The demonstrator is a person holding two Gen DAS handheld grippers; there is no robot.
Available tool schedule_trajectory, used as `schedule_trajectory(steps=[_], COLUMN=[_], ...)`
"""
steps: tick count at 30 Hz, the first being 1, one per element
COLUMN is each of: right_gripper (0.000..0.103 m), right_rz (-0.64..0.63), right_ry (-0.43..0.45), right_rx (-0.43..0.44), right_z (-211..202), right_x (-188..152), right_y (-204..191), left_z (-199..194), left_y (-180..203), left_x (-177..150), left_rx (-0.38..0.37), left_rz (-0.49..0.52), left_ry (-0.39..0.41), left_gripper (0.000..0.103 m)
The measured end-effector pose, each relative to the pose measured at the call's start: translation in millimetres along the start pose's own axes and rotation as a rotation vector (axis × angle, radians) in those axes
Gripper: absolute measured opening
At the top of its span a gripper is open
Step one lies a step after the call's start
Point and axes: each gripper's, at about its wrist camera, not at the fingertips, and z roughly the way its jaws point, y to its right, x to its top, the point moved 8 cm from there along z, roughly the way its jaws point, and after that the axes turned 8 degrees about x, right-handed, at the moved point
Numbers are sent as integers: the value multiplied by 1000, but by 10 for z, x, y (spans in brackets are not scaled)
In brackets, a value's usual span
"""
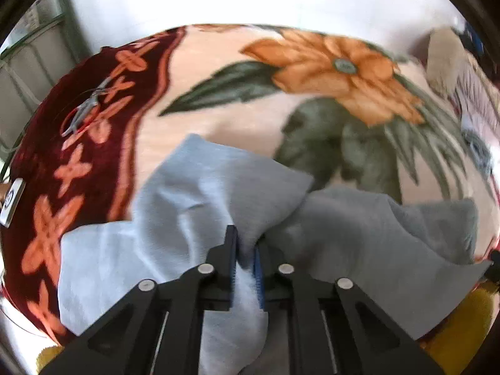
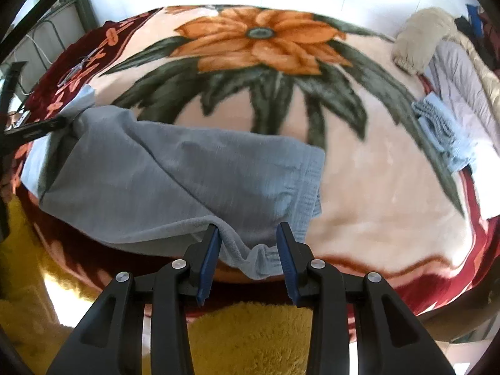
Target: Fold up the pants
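A: L gripper [image 1: 247,250], fig. left: I see both blue pads pinched tight on a bunched fold of the grey pants [image 1: 200,206]; cloth runs up betw. the pads and spills out below them. Clenched on fabric.

B: And R gripper [image 2: 248,243], fig. right?

A: My R jaws stand partway apart, straddling the elastic waistband end of the pants [image 2: 175,172]. The gathered edge sits betw. the pads; the left pad meets the cloth, but I can't tell whether the right pad presses it, so grip is unclear.

B: Where do the pants lie?

A: Near edge of the bed, spread across the floral blanket [image 2: 375,187], w/ the waistband toward my R gripper and the far end bunched at the L one. Below the bed edge I see a yellow shaggy rug [image 2: 250,337]. Far right: a folded light-blue garment [image 2: 443,131] beside a beige pile [image 2: 422,37], well apart from the pants.
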Motion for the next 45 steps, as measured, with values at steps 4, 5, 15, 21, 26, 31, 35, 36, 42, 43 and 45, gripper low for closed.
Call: schedule_trajectory(steps=[4, 5, 15, 21, 26, 31, 35, 36, 42, 43, 45], right_gripper=[37, 37, 37, 37, 37, 37, 37, 38, 45, 46, 49], right_rz=[29, 32, -31, -90, -120, -117, -75, -66, 19, 25, 24], right_ry=[29, 28, -30, -94, -147, -151, -140, -139, -123, -118, -113], right_rx=[41, 53, 90, 116, 121, 107, 138, 140, 161, 160, 154], right_z=[28, 48, 350, 604, 836, 905, 889, 896, 976, 994, 1021], right_x=[41, 47, 54, 30, 3, 14, 8, 1, -64, -68, -67], right_y=[-94, -128, -627, -962, -1137, -1223, -1240, -1242, -1222, -1226, -1244], left_z=[-252, -300, -89, -33, -102, -144, -85, -59, 93, 119, 186], left_y=[-322, -420, -1400, -1742, -1927, -2031, -2154, -2171, -2161, -2165, -2172], left_x=[-62, -92, -666, -887, -997, -923, -807, -780, -716, -722, -739], left_rx=[-11, -3, 104, 114, 110, 55, 62, 59, -7, 0, 12], left_rz=[-81, -93, -243, -333, -360, -380, -380, -374, -394, -396, -396], left_ry=[37, 47, -74, -125, -140, -129, -137, -145, -187, -193, -205], left_gripper=[8, 8, 8, 8, 8, 15, 35, 35, 37, 38, 40])
